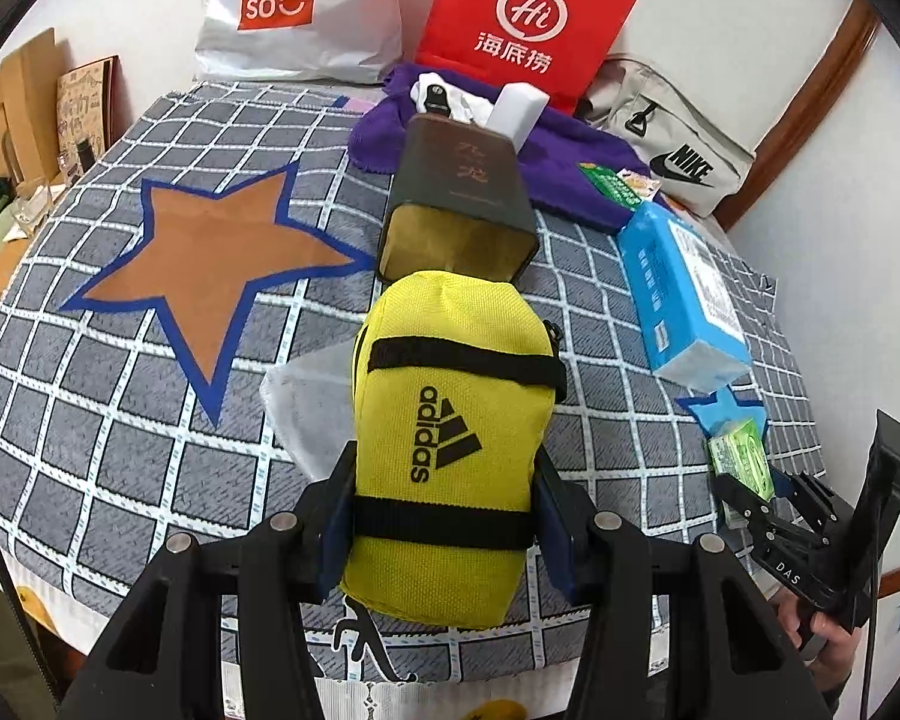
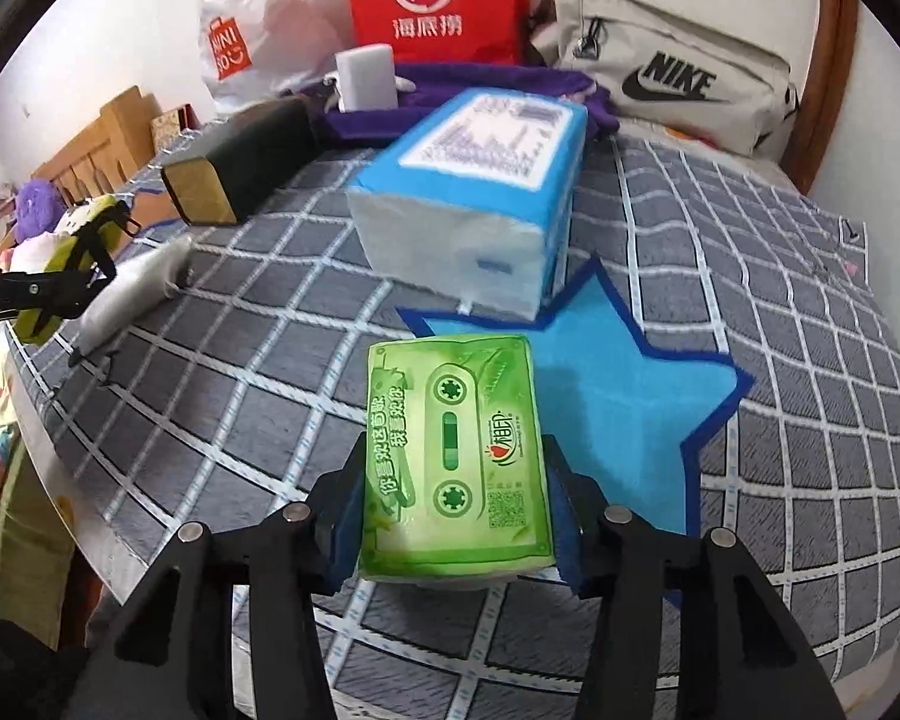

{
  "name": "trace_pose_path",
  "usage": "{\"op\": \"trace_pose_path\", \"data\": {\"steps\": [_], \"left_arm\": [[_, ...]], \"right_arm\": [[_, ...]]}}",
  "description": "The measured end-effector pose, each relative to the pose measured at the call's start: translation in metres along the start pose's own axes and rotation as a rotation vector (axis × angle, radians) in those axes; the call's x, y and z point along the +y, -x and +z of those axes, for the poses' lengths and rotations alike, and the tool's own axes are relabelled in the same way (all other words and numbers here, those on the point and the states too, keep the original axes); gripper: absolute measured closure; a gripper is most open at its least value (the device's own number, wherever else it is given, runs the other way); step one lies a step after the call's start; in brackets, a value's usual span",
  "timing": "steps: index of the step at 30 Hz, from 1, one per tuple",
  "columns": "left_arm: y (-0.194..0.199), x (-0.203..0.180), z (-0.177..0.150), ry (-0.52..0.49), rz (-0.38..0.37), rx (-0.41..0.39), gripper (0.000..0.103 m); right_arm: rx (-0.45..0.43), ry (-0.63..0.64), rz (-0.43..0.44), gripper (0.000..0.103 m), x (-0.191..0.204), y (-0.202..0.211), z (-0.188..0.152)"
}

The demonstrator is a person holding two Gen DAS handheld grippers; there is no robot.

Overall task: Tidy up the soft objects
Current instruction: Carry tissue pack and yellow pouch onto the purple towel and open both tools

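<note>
**Both grippers loaded: yellow pouch on the left, green tissue pack on the right**

The left gripper has its jaws clamped on the yellow pouch. The pouch is a padded nylon thing, bright yellow, with two black straps across it and a black adidas logo running sideways. It's held just over the grey checked bed, with its far end at 12 o'clock almost at the open mouth of a dark box. A brown star with a blue border sits on the cover at about 10 o'clock from the pouch.

The right gripper is squeezing a green tissue pack, soft plastic wrap printed like a cassette tape, with Chinese text down one side and a QR code. No earlier view to go by, so I can only say the pads press on its sides now. It hangs over the edge of a blue star. A bigger blue tissue pack lies at 12 o'clock from it, partly on that star.

Back at the wall: a purple towel, a red bag, a white bag and a beige Nike bag.
</note>
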State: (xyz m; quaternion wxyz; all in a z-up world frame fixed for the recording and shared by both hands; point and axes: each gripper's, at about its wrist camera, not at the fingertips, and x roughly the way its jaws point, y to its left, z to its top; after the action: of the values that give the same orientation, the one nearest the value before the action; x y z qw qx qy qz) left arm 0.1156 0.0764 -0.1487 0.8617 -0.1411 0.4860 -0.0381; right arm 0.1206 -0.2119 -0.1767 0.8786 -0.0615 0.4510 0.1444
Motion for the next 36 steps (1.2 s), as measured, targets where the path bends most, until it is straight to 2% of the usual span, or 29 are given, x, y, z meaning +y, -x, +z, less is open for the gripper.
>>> {"op": "trace_pose_path", "data": {"steps": [9, 19, 36], "left_arm": [[0.027, -0.009, 0.025, -0.025, -0.024, -0.055, 0.053], [0.043, -0.029, 0.055, -0.072, -0.030, -0.080, 0.053], [0.053, -0.044, 0.110, -0.079, -0.025, -0.124, 0.053]], "right_arm": [[-0.071, -0.039, 0.060, 0.052, 0.002, 0.034, 0.032], [-0.158, -0.014, 0.068, 0.052, 0.006, 0.065, 0.072], [-0.222, -0.019, 0.074, 0.052, -0.006, 0.076, 0.135]]}}
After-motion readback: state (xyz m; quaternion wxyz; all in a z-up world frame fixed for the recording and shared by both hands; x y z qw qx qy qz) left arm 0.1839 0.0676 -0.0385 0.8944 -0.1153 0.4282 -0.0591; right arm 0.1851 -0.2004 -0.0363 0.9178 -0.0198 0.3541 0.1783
